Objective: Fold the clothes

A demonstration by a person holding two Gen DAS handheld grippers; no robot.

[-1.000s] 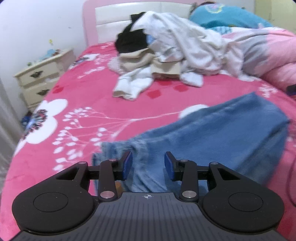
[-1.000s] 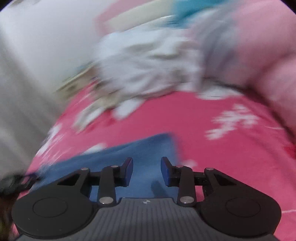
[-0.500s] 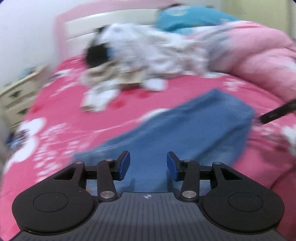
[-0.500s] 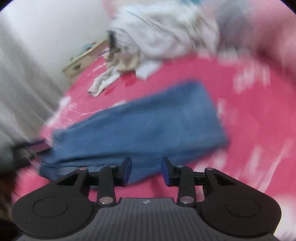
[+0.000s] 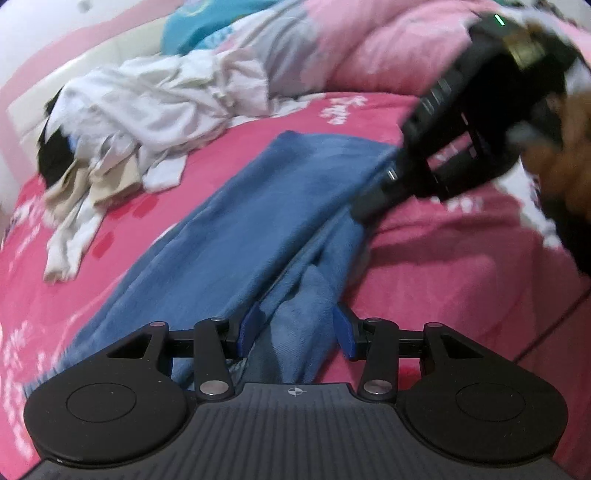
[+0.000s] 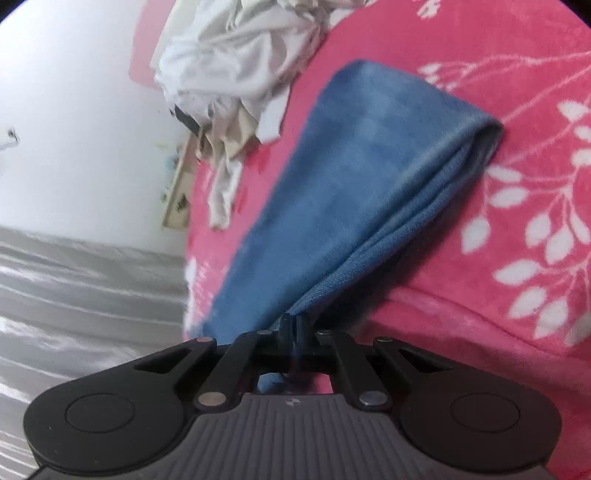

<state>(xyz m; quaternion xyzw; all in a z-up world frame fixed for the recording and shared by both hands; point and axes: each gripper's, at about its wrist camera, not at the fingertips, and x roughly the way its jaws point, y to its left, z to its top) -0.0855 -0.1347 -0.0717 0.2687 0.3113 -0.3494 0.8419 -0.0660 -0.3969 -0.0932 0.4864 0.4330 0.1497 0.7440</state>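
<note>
A folded blue garment (image 5: 258, 221) lies on the pink flowered bedspread (image 5: 461, 266) of the bed, and everything else can be placed against it. The right gripper (image 6: 294, 326) has its jaws pressed together on the garment's near edge, the cloth pinched between them and lifted into a taut ridge that runs away to the folded far corner. In the left wrist view that same gripper (image 5: 360, 210) reaches in from the right of the garment, blurred, with the person's hand (image 5: 561, 155) behind it. The left gripper (image 5: 297, 330) sits at the garment's other near end, its jaws apart with a bunched fold of blue cloth rising between the blue pads (image 5: 251, 325); whether the pads press on the cloth cannot be told. Beyond the garment, toward the headboard, a heap of white, beige and black clothes (image 5: 140, 122) lies crumpled on the bedspread. Behind the heap rest a teal pillow (image 5: 207, 18) and a pink quilt (image 5: 388, 48).
</note>
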